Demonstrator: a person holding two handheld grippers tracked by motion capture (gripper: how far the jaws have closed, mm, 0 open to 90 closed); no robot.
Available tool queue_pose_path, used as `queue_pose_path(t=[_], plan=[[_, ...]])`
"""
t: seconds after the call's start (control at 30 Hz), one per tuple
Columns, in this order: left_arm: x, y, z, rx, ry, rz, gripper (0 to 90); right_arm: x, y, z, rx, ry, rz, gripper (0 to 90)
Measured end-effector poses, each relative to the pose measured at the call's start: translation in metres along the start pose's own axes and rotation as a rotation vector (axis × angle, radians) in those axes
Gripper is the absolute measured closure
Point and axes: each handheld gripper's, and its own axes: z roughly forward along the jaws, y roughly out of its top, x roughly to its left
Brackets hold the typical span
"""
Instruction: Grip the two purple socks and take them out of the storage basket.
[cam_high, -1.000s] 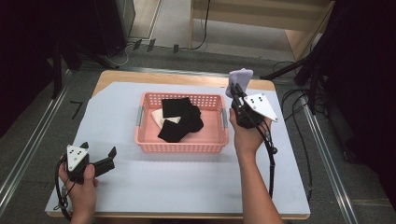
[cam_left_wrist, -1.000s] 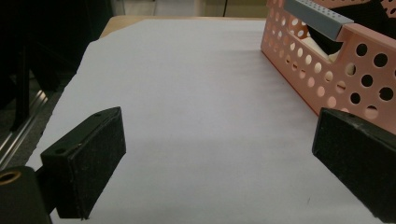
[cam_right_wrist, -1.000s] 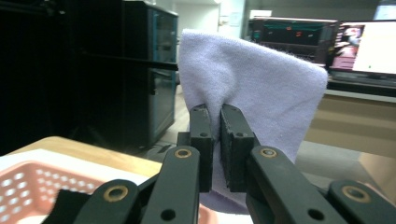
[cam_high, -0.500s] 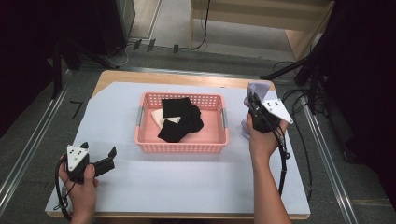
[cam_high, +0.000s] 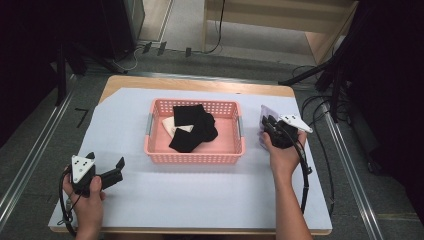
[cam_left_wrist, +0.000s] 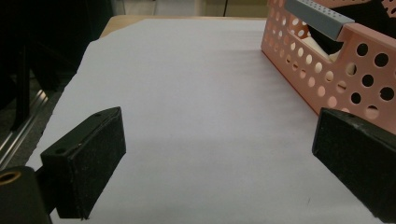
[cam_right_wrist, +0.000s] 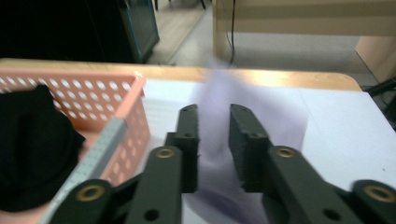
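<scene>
Right tongs (cam_right_wrist: 214, 140): jaws narrowly parted, pale purple cloth (cam_right_wrist: 261, 112) between them, beside pink basket (cam_high: 194, 156), right tabletop edge | Left tongs (cam_left_wrist: 219, 158): spread wide, empty, resting near front-left corner.

No text, label, brand or number can be read anywhere in the three views, neither on the pink perforated plastic basket (cam_high: 194, 150), nor on the white sheet covering the wooden desk (cam_high: 200, 195), nor on either gripper; a small dark mark sits on the grey floor (cam_high: 81, 117) just left of the desk, but it is too small to tell whether it is a figure or merely a piece of tape
</scene>
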Motion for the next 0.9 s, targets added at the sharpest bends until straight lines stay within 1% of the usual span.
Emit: queue_pose_path(t=[0.03,0.07,0.13,0.23,0.27,0.3,0.33,0.37,0.4,0.47,0.57,0.63,0.67,0.7,0.73,0.77,0.8,0.83,0.87,0.9], plan=[[0.000,0.000,0.000,-0.001,-0.001,0.000,3.5,0.000,0.002,-0.003,-0.015,0.020,0.027,64.2],[0.000,0.000,0.000,-0.001,-0.001,0.002,3.5,-0.001,0.003,-0.005,-0.026,0.031,0.037,60.7],[0.000,0.000,0.000,0.000,-0.001,0.002,3.5,-0.001,0.004,-0.009,-0.042,0.032,0.034,52.2],[0.000,0.000,0.000,0.000,-0.001,0.001,3.5,-0.001,0.004,-0.018,-0.069,0.012,0.032,37.6],[0.000,0.000,0.000,0.001,-0.001,0.000,3.5,-0.001,0.003,-0.020,-0.077,0.010,0.031,34.8],[0.000,0.000,0.000,0.001,-0.002,0.000,3.5,-0.001,0.001,-0.025,-0.084,0.012,0.026,33.0],[0.000,0.000,0.000,0.006,-0.001,0.000,3.5,-0.002,-0.001,-0.033,-0.095,0.030,0.026,28.7],[0.000,0.000,0.000,0.005,0.000,-0.001,3.5,-0.003,-0.004,-0.037,-0.107,0.041,0.024,28.2],[0.000,0.000,0.000,0.006,0.001,-0.001,3.5,-0.003,-0.004,-0.037,-0.107,0.041,0.024,28.2],[0.000,0.000,0.000,0.004,0.001,0.002,3.5,-0.005,-0.009,-0.047,-0.124,0.062,0.033,24.5],[-0.001,0.000,0.000,0.002,0.005,0.009,3.5,-0.007,-0.018,-0.056,-0.135,0.054,0.029,21.3],[-0.001,0.000,-0.001,-0.001,0.004,0.008,3.5,-0.012,-0.029,-0.066,-0.142,0.087,0.053,17.1],[-0.001,0.000,-0.001,-0.003,0.004,0.009,3.5,-0.014,-0.033,-0.070,-0.137,0.085,0.058,16.9],[-0.001,0.000,-0.001,-0.006,0.004,0.008,3.5,-0.014,-0.033,-0.070,-0.137,0.085,0.058,16.9],[-0.001,0.000,-0.001,-0.003,0.006,0.012,3.5,-0.018,-0.041,-0.076,-0.131,0.072,0.057,16.6],[-0.001,0.000,-0.001,-0.006,0.005,0.014,3.5,-0.018,-0.041,-0.076,-0.131,0.072,0.057,16.6],[-0.001,0.000,-0.001,-0.008,0.005,0.014,3.5,-0.021,-0.047,-0.081,-0.120,0.067,0.052,14.9],[-0.001,0.000,-0.001,-0.007,0.005,0.013,3.5,-0.021,-0.047,-0.081,-0.120,0.067,0.052,14.9],[-0.001,0.000,-0.001,-0.003,0.005,0.012,3.6,-0.025,-0.053,-0.087,-0.111,0.053,0.052,14.7],[-0.001,0.000,-0.001,-0.004,0.006,0.014,3.6,-0.025,-0.053,-0.087,-0.111,0.053,0.052,14.7]])
